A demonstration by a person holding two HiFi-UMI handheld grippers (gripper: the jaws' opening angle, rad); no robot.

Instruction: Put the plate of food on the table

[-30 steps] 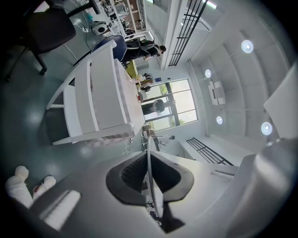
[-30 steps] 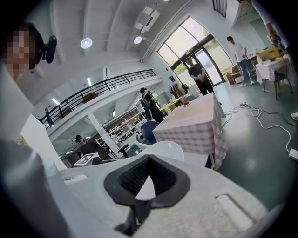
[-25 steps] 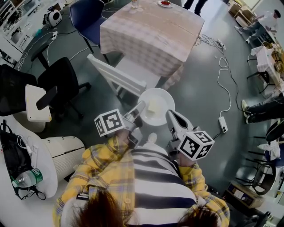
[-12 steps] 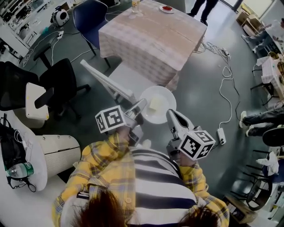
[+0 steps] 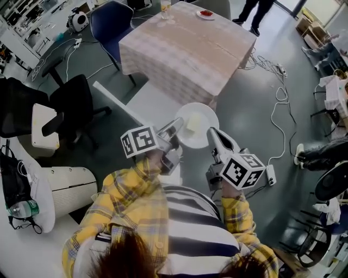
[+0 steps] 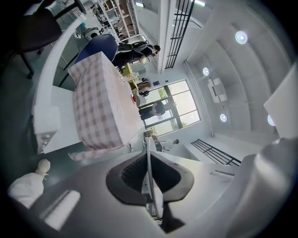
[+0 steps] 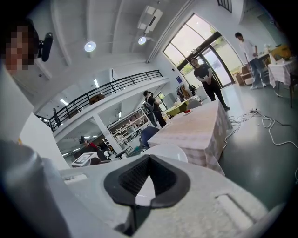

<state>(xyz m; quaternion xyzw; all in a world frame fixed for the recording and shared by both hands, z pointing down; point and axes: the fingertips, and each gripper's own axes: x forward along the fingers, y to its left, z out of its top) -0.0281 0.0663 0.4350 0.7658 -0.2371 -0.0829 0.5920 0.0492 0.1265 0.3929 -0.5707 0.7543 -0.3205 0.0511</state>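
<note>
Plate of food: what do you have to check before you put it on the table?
1. Left gripper shut on the plate rim: ok.
2. Right gripper shut on the opposite rim: ok.
3. Food sits on the plate: ok.
4. Plate above the table: not ok, not yet there.
5. Bare tablecloth to land on: ok; small dish and glass stand at the far edge.
6. Way clear: probably not ok; white chair stands at the near side.

Blue chair (image 5: 111, 24), black office chair (image 5: 73, 100), white cable (image 5: 284, 108) on grey floor (image 5: 244, 98), water bottle (image 5: 22, 209) at left edge
</note>
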